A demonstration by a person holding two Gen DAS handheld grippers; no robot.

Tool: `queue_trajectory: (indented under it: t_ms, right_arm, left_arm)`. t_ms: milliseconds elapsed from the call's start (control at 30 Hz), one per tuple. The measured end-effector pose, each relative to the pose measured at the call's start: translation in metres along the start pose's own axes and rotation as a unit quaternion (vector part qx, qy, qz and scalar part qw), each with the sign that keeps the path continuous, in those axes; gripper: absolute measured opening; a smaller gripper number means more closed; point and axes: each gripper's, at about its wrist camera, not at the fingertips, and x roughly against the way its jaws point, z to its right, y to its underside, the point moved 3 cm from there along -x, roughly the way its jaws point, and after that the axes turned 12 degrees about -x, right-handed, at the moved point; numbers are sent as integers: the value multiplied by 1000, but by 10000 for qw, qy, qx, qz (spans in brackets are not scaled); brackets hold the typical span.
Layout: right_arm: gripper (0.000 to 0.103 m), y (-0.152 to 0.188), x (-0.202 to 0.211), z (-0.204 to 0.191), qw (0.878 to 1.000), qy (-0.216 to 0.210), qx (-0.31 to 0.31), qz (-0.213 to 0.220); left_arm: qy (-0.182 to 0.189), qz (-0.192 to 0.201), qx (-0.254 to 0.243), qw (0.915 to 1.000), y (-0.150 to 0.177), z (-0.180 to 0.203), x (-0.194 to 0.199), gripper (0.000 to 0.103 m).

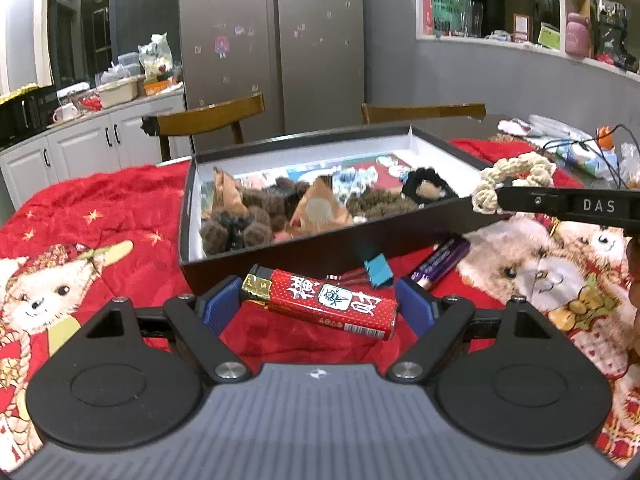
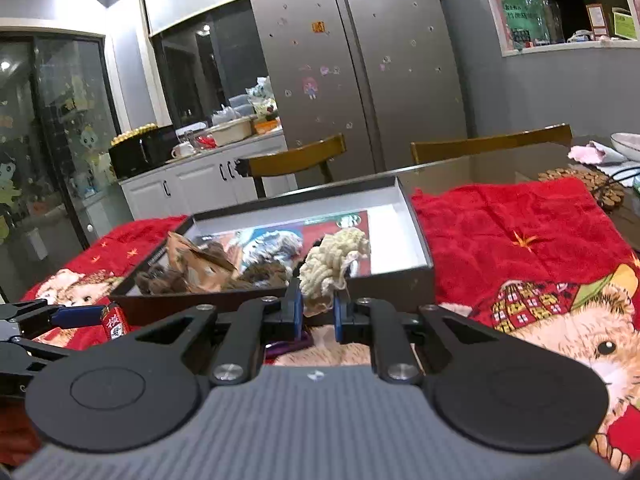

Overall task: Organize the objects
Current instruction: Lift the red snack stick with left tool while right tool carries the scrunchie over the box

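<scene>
A red lighter (image 1: 320,303) lies on the red blanket between the open blue pads of my left gripper (image 1: 318,304), just before the black box (image 1: 328,252). It also shows in the right wrist view (image 2: 116,322). My right gripper (image 2: 318,310) is shut on a cream rope knot (image 2: 336,260) and holds it above the box's near right rim (image 2: 400,280); the knot also shows in the left wrist view (image 1: 516,178). The box holds brown furry scrunchies (image 1: 240,224), a black scrunchie (image 1: 428,188) and paper packets (image 1: 320,208).
A blue binder clip (image 1: 376,270) and a purple battery (image 1: 440,260) lie on the blanket (image 1: 120,208) by the box. Two wooden chairs (image 1: 212,116) stand behind the table. Cables and clutter (image 1: 580,148) sit at far right. A woven trivet (image 2: 588,184) lies beyond the blanket.
</scene>
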Motion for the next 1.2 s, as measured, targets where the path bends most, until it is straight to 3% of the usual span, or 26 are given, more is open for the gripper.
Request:
queue_trajectory:
  t_ms: [200,367,633,900,1200]
  right_arm:
    - [17,-9,8,-12,9997,-244,-39,-7]
    - [17,-24,8,-17,9966,-631,-420,-314]
    - [17,-59,9,-33,9962,-705,-449,-247]
    - [17,-91,-7,-37,9949,-696,-701,-188]
    - [17,-120,-44,-28,9929,-605,-1006,-198]
  left_arm:
    - [-74,199,32,9998,-11,-2,15,86]
    - [-178,365,111,9991,-22,-9,26,86]
    - [-414,744,344,9958,-47,-27,50,86]
    - [-508,1135,381,9915,-97,-33,56,86]
    - [50,1239,925,9880,-165,-41,23,86]
